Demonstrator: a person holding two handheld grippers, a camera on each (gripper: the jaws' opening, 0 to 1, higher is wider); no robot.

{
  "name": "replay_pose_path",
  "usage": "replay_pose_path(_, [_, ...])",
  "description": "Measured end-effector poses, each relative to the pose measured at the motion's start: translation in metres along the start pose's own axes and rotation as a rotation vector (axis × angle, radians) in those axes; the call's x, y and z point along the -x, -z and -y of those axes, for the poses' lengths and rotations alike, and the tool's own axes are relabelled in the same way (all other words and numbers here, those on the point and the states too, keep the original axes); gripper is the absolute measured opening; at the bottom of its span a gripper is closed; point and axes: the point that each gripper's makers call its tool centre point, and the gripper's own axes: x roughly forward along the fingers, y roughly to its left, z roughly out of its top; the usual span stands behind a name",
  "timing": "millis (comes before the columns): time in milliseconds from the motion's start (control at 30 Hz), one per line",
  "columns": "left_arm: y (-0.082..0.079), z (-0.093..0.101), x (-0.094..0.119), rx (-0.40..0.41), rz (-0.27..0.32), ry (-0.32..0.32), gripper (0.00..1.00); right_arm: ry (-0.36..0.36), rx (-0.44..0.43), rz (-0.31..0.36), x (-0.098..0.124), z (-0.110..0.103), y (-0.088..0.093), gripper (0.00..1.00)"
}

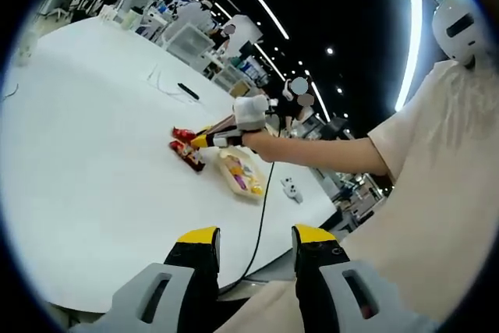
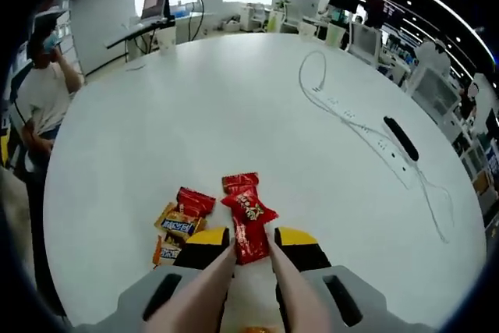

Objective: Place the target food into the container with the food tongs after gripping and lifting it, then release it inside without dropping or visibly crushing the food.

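My right gripper drives the tongs, clenched on a red candy near the table's edge; my left gripper hangs released.

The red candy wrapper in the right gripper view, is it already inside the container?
No: the red candy wrapper is pinched in the tongs above the white table, not inside any container.

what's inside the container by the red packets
In the left gripper view the container holds yellow pieces with a bit of pink, likely wrapped snacks. The view is too small to name or count them, and whatever lies beneath is hidden. The red packets lie beside it on the table.
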Motion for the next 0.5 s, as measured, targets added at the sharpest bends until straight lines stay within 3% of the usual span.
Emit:
replay_pose_path(100, [0.0023, 0.0001, 0.0013, -0.001, -0.008, -0.003, 0.36, 0.007, -0.005, 0.006, 0.0008, -0.0009, 0.0001, 0.22])
replay_pose_path(200, [-0.0006, -0.0001, 0.0049, -0.008, 0.000, -0.009, 0.36, -0.006, -0.062, 0.027, 0.0006, -0.0051, -0.0029, 0.22])
replay_pose_path(500, [0.0006, 0.0000, 0.0074, -0.007, 0.010, -0.015, 0.36, 0.004, -0.076, 0.039, 0.0046, -0.0064, -0.0068, 0.22])
